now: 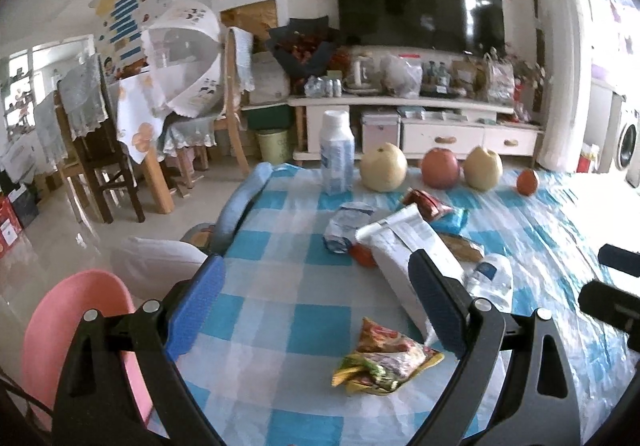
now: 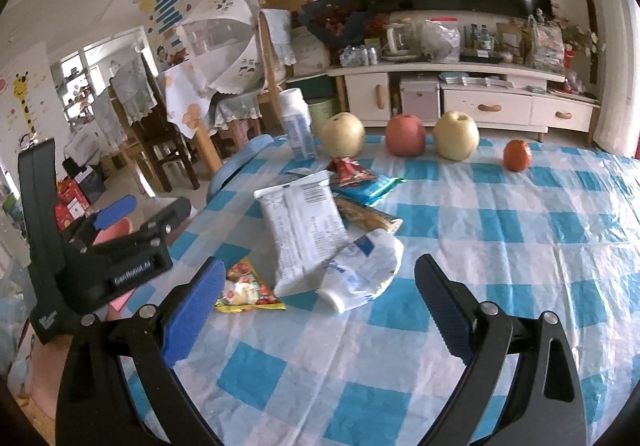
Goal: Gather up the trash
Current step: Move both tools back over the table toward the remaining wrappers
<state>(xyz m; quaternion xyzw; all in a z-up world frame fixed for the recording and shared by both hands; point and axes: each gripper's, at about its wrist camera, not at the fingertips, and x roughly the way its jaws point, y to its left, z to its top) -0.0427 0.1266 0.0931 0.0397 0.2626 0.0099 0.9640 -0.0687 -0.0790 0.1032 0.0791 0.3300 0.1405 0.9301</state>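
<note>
Table under blue-and-white checked cloth. Far edge, beyond both claws: upright white bottle, then a row of pale pear, red apple, second pear, small orange fruit.

Trash heaped mid-table. Left gripper is spread wide, nothing between the pads; a crumpled yellow-red snack wrapper lies just ahead, between the fingers. The large white pouch sits ahead-right, partly hidden by the right finger. A crushed clear bottle lies beyond that finger. Pink bin lies low to its left, off the table edge.

Right gripper is also spread and empty, low over the cloth. A crumpled white plastic bag lies directly ahead between the fingers, touching the pouch behind it. Red and blue wrappers lie farther back.
</note>
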